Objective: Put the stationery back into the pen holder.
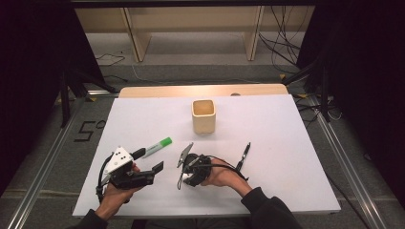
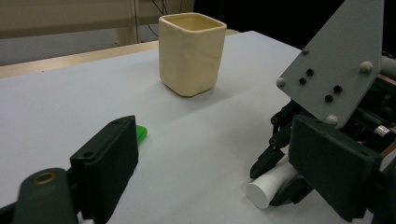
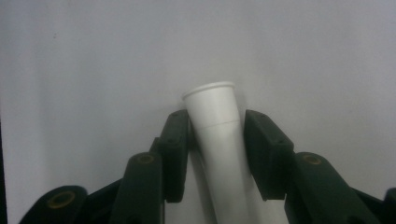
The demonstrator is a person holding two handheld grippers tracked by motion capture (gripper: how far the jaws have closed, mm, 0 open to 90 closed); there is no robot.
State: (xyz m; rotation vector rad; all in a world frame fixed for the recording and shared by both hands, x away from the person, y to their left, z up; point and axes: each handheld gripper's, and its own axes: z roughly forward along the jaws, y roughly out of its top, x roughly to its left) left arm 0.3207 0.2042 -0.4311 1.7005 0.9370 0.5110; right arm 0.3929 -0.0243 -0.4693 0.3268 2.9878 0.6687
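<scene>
White marker lying flat on the tabletop

The white marker (image 3: 218,135), a plain smooth cylinder with a flat capped end and a thin seam just behind the cap, lies on its side on the tabletop (image 1: 286,133), well short of the cream cup (image 1: 204,116), between the right gripper's (image 3: 215,128) fingers (image 3: 261,140).
</scene>
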